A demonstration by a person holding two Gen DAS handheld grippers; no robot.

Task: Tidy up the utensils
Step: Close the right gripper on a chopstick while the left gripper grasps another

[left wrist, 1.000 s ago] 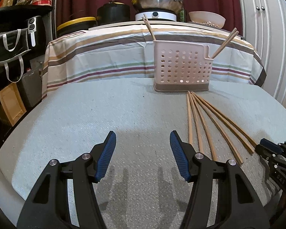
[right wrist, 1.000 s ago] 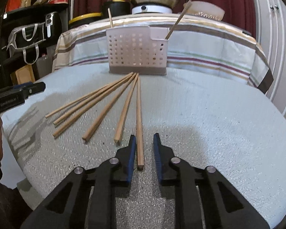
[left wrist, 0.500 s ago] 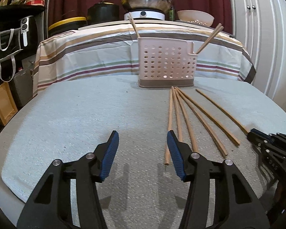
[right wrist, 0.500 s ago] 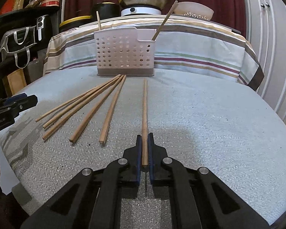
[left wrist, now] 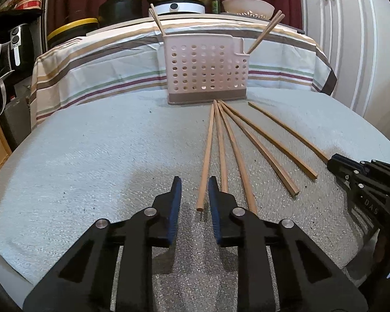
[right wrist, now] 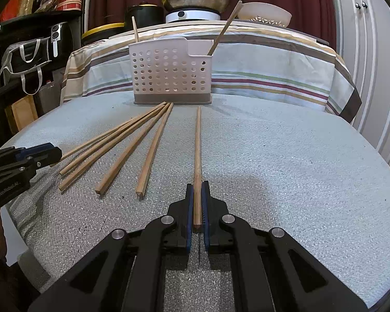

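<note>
The left gripper [left wrist: 195, 195] has swung over and its jaws are closing around the leftmost chopstick [left wrist: 206, 156] on the table, while the right gripper [right wrist: 197, 202] stays clamped on another chopstick [right wrist: 197, 145], both bound for the basket [left wrist: 205, 70]

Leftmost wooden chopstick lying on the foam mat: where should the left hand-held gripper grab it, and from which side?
Take the leftmost wooden chopstick at its near end, coming in along its length from the near edge of the grey foam mat. It lies flat, pointing at the pink perforated utensil basket, and fans away from its neighbours here, so there is finger room. The left hand-held gripper is closing around that end now.
</note>
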